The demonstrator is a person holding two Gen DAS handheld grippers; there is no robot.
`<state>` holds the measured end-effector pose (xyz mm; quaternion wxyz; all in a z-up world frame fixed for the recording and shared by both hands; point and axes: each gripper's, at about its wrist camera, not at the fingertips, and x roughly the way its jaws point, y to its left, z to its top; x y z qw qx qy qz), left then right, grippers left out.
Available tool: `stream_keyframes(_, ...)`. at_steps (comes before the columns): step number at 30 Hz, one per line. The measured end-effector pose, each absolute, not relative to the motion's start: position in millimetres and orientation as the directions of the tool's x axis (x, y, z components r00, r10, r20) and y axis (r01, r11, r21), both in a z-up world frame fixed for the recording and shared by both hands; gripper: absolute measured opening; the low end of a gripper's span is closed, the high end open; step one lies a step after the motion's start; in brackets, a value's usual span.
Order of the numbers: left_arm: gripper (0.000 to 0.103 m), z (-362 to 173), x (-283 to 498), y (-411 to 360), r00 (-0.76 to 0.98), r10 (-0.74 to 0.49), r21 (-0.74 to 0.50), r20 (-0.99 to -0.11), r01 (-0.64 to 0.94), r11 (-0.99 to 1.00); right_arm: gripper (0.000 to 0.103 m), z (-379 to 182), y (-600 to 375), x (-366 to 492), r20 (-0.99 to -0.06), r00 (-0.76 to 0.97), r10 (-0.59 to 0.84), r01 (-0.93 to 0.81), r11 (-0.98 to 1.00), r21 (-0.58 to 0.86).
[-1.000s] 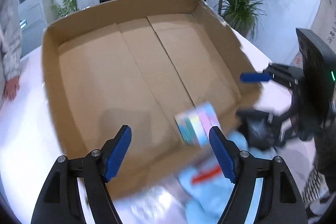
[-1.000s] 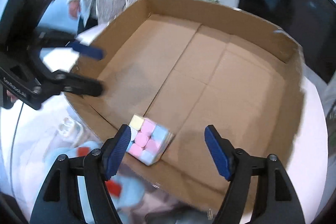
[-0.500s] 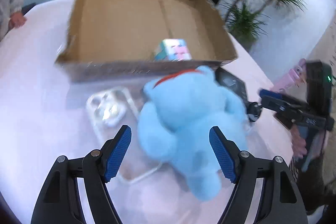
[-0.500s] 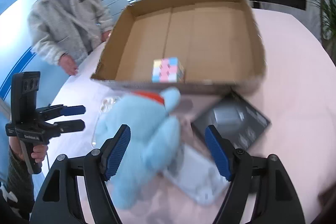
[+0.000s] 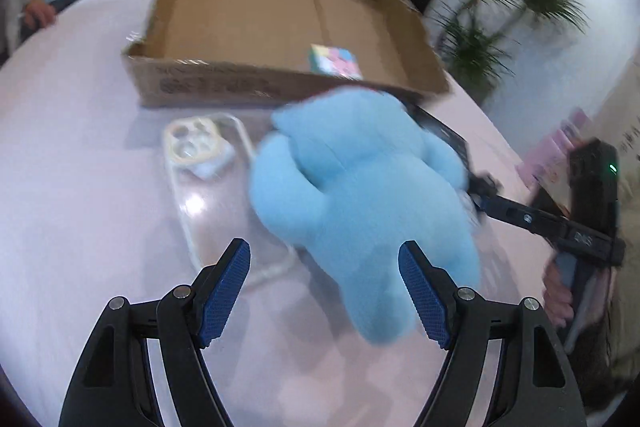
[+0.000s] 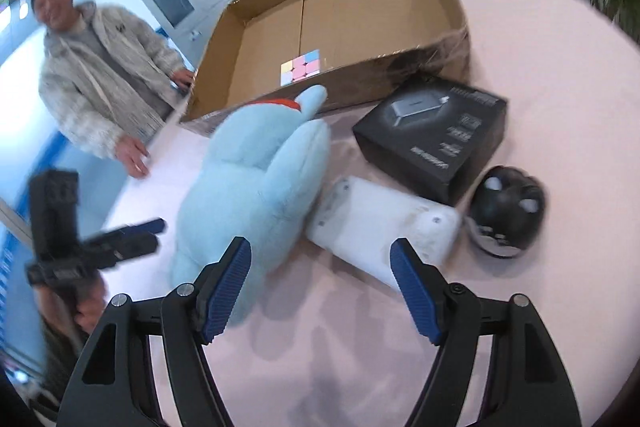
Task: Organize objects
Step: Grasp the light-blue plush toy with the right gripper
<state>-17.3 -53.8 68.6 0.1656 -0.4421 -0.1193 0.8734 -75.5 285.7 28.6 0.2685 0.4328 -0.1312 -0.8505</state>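
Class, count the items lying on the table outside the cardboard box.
5: blue plush toy, black product box, white device, black round object, clear phone case on the plush's far side. Others may hide behind the plush.

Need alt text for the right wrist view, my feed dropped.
The open right tool hovers empty over a blue plush toy and a white device on the pink table. Behind them sit a black box, a dark round object, and a cardboard box holding a pastel cube.

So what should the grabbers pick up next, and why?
Probably ease the open left gripper forward around the blue plush toy. It lies on the table just before the fingers, outside the cardboard box, where only the pastel cube sits.
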Motion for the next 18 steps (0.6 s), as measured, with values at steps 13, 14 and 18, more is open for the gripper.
stream_keyframes(13,0.071,47.0,-61.9,-80.5,-0.554,0.368,-0.420,-0.747,-0.035,-0.907,0.033,11.4,243.4,-119.9,-0.710,-0.509,-0.486,0.320,-0.873,0.369)
stream_keyframes(14,0.071,47.9,-62.9,-80.5,-0.555,0.374,-0.428,-0.743,-0.036,-0.903,0.032,9.1,244.7,-120.2,-0.708,-0.509,-0.489,0.322,-0.871,0.370)
stream_keyframes(18,0.071,52.4,-69.2,-72.9,-0.536,0.438,-0.474,-0.722,-0.077,-0.877,0.032,7.1,249.4,-122.5,-0.713,-0.496,-0.495,0.322,-0.868,0.378)
